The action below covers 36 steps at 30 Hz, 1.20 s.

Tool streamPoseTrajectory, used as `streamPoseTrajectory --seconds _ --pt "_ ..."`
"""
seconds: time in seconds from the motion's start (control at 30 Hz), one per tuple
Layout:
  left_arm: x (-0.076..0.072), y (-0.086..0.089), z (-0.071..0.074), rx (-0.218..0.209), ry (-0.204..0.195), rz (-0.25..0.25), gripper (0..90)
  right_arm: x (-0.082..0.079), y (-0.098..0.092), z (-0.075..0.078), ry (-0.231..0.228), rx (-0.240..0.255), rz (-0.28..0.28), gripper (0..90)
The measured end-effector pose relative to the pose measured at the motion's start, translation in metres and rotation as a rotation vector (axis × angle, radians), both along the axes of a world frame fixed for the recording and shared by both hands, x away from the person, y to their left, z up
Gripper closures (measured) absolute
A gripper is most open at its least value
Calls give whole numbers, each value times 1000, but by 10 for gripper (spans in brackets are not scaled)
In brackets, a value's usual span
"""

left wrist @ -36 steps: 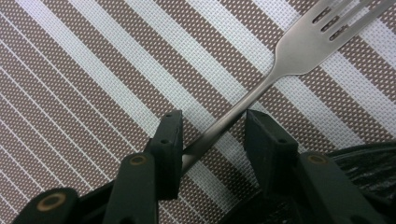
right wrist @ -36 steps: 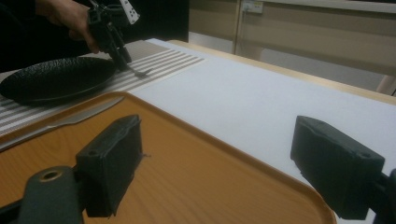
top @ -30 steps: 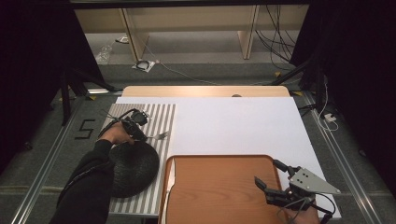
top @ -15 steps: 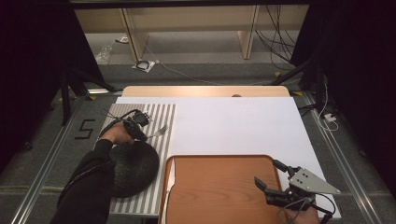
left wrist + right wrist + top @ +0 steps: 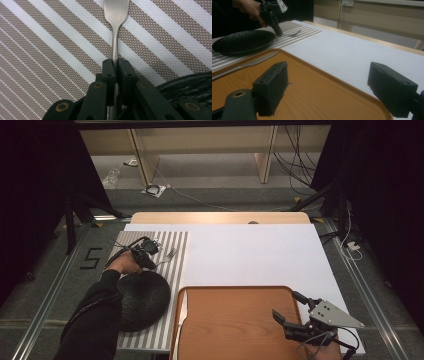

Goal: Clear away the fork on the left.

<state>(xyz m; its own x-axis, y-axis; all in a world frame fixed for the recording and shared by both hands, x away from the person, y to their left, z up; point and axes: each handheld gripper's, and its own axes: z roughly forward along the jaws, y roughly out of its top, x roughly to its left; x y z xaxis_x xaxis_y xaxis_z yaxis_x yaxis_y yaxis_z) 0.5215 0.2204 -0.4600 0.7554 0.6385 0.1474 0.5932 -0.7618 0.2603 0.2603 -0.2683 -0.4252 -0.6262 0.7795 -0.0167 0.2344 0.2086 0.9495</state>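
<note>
The left gripper [image 5: 152,251] is sitting over the far end of the brown-and-white striped placemat [image 5: 176,245] on the left of the tabletop [image 5: 260,250], and its fingers have just been closing; in the left gripper view they're clamping on the thin handle of a silver metal fork [image 5: 115,30], which is lying flat on the stripes with its head pointing away. A round black textured plate [image 5: 142,299] is resting on the same placemat just near of the fork, close to the gripper. Over on the near right, the right gripper [image 5: 291,309] is hovering above the orange-brown wooden tray [image 5: 230,320] with its fingers [image 5: 272,87] standing wide apart, nothing between them. A silver knife [image 5: 247,64] is lying along the tray's left edge.
</note>
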Motion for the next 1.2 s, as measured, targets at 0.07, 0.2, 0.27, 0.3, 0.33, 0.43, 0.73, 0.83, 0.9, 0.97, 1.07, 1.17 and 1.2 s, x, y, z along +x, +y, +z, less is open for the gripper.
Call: streamPoseTrajectory --seconds 0.07,0.2,0.27,0.3,0.33,0.43,0.73,0.83,0.9,0.97,1.07,1.17,1.2 --pt "0 1 2 7 -26 5 840 0 0 0 -3 3 -1 176" --pt "1 3 6 33 -83 16 840 0 0 0 -3 1 1 176" --pt "2 6 8 36 -100 21 840 0 0 0 -1 -2 1 176" --pt "1 7 10 36 -109 25 840 0 0 -1 -3 0 1 176" --pt "1 8 11 39 -117 22 840 0 0 0 -2 3 -1 176" --pt "0 10 16 47 -135 22 840 1 0 -1 -2 1 -1 176" --pt "-6 13 27 58 -175 -7 840 1 1 -1 -1 1 -1 176" --pt "-11 9 34 27 -172 -10 840 2 1 -2 0 0 0 175" --pt "-14 7 37 -8 -156 -5 840 2 2 -2 0 -5 1 176" --pt "-18 4 40 -23 -157 6 840 2 2 -2 1 -3 0 176" --pt "-23 1 44 -54 -145 25 840 1 2 -2 3 -9 4 176" --pt "-29 -3 46 -66 -142 41 840 1 2 -1 -1 -5 3 176" --pt "-30 -4 46 -74 -142 45 840 1 1 -2 -5 -1 2 176"
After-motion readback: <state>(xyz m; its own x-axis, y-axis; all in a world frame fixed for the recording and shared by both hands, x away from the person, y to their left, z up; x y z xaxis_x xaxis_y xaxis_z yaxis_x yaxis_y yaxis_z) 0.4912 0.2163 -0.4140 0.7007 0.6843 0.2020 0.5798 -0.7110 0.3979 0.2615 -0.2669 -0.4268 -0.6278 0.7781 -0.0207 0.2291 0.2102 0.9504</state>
